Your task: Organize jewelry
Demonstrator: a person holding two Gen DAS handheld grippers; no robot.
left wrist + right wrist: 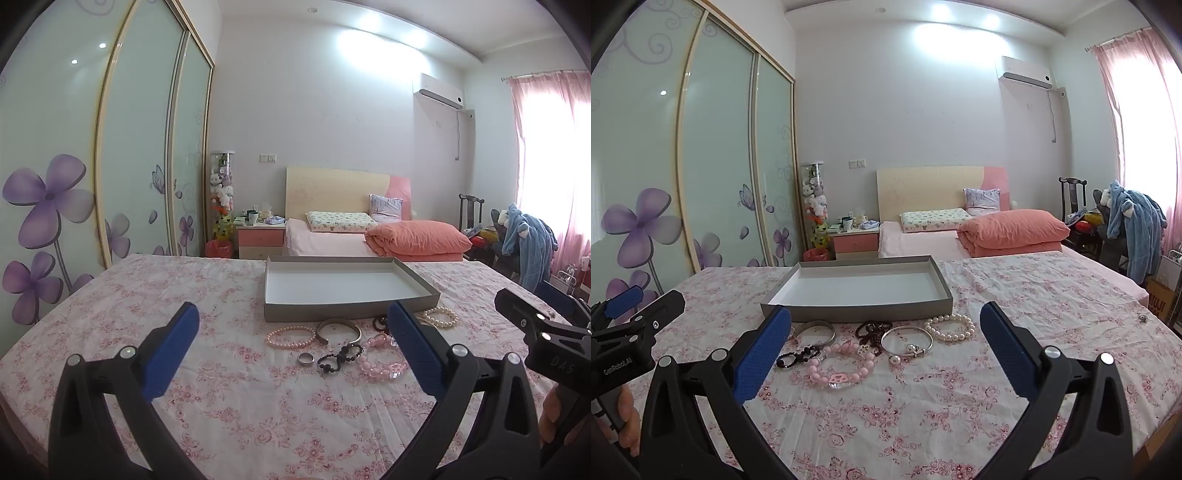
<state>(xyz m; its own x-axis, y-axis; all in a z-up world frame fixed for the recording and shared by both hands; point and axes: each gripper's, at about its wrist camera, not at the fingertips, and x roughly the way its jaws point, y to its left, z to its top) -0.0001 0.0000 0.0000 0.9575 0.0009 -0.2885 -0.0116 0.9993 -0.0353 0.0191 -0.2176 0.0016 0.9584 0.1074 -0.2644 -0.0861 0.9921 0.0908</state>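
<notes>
**Grippers Held Wide Over Scattered Jewelry on Floral Cloth**

A table covered in a pink floral cloth (960, 406) carries a shallow grey tray (857, 310) with a white floor and nothing in it, at 12 o'clock from the right gripper. Just in front of the tray's near wall the jewelry lies in a loose cluster on the cloth.

The left gripper (295, 354) has its blue-padded fingers (173, 350) spread far apart, holding nothing; seen from its own camera, the cluster sits between them toward 1 o'clock. The right gripper (886, 354) is equally wide apart and empty, the cluster at its 11 to 12 o'clock.

Pieces, largest first: a pink bead bracelet (838, 373) nearest the grippers; a white pearl bracelet (951, 326) at the right end; a thin silver bangle (905, 341) with a ball charm; a silver cuff (814, 330) at the left; a dark red bead strand (871, 330) beside the tray; a black bead bracelet (798, 356); a pink pearl bracelet (290, 336); a silver ring (306, 359).
</notes>
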